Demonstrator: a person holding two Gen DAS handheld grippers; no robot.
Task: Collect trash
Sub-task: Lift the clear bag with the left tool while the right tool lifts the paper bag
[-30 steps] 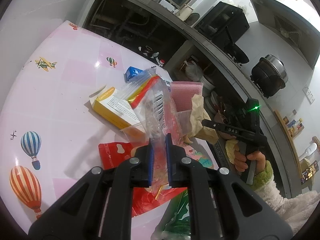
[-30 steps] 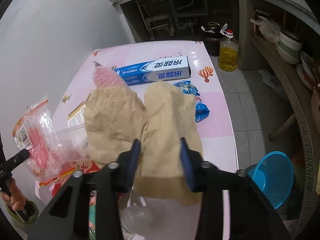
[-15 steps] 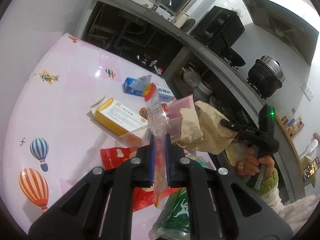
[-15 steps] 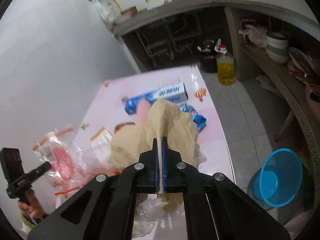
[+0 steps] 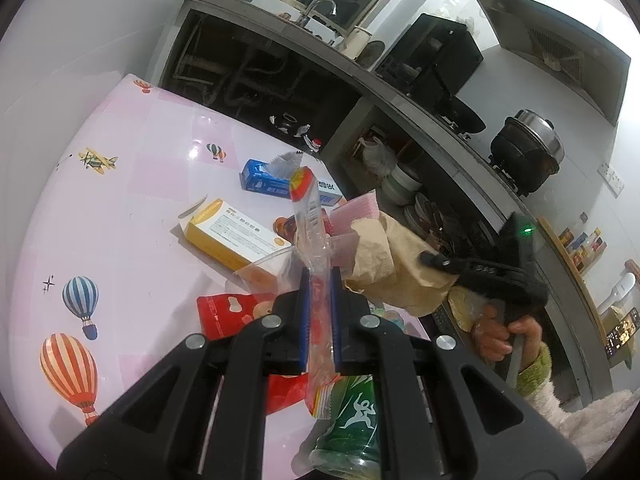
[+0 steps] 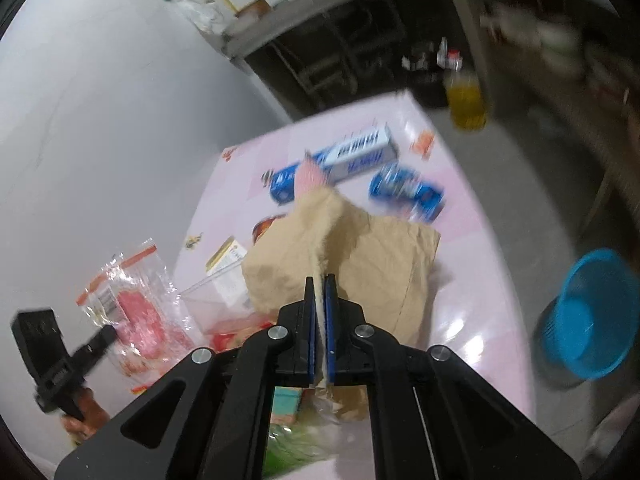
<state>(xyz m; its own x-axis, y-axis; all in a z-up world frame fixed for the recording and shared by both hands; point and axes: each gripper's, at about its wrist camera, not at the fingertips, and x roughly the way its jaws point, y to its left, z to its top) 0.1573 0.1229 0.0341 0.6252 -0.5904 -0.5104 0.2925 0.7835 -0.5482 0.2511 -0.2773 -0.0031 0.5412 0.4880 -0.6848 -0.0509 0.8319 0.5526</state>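
My left gripper (image 5: pixel 320 284) is shut on a clear plastic bag (image 5: pixel 312 232) with red contents and holds it edge-on above the pink table (image 5: pixel 120 208). The bag also shows in the right wrist view (image 6: pixel 132 300). My right gripper (image 6: pixel 320 292) is shut on a crumpled brown paper bag (image 6: pixel 368 256), lifted over the table; it shows in the left wrist view (image 5: pixel 392 264) too. A blue basket (image 6: pixel 592 312) stands on the floor to the right.
On the table lie a yellow box (image 5: pixel 236 236), a blue and white box (image 6: pixel 352 156), a blue wrapper (image 6: pixel 408 192), a red packet (image 5: pixel 224 312) and a green bottle (image 5: pixel 352 420). A yellow oil bottle (image 6: pixel 466 100) stands on the floor. A kitchen counter runs behind.
Both grippers have lifted their bags higher above the table. The right gripper has swung and its view is now blurred. The plastic bag has turned edge-on to the left camera.
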